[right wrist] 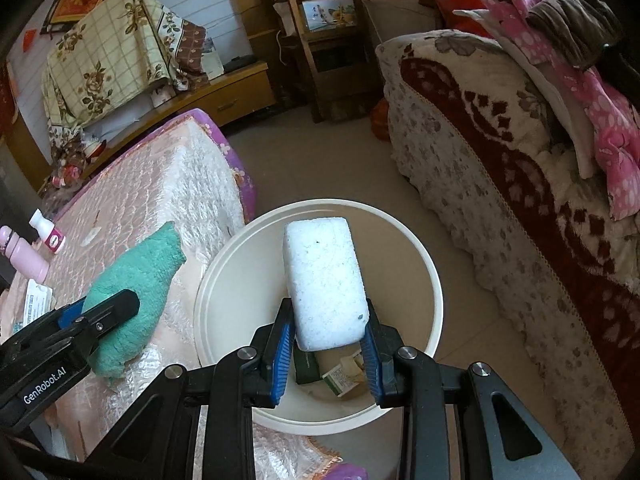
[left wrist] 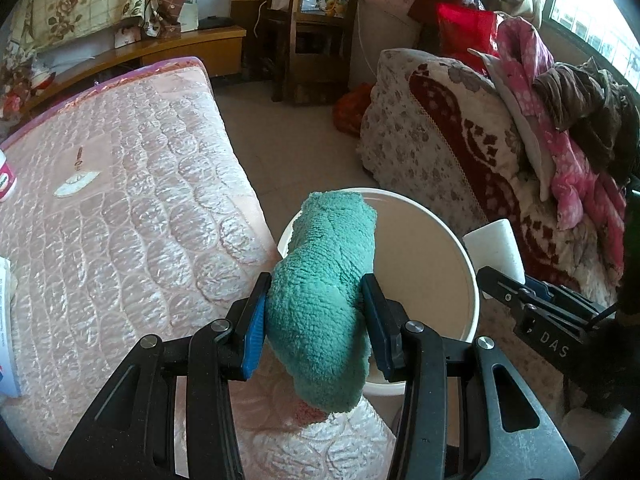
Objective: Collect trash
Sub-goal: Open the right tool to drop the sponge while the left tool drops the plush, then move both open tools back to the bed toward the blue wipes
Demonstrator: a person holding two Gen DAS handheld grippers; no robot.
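Observation:
My left gripper (left wrist: pixel 316 312) is shut on a teal fluffy cloth (left wrist: pixel 324 292) and holds it over the left rim of a white bucket (left wrist: pixel 460 248) that stands on the floor beside the bed. My right gripper (right wrist: pixel 326 340) is shut on a white foam block (right wrist: pixel 322 284) and holds it above the open bucket (right wrist: pixel 224 272). Inside the bucket lie a dark green box (right wrist: pixel 306 366) and a small carton (right wrist: pixel 340 380). The left gripper with the cloth (right wrist: pixel 132 292) also shows in the right wrist view, and the foam block (left wrist: pixel 496 244) shows in the left wrist view.
A pink quilted mattress (left wrist: pixel 120 200) lies to the left with a small white bottle (right wrist: pixel 48 232), a pink bottle (right wrist: pixel 24 258) and a paper card (right wrist: pixel 38 300) on it. A sofa with a patterned blanket (right wrist: pixel 500 160) and piled clothes is on the right. Wooden shelves (left wrist: pixel 312 28) stand at the back.

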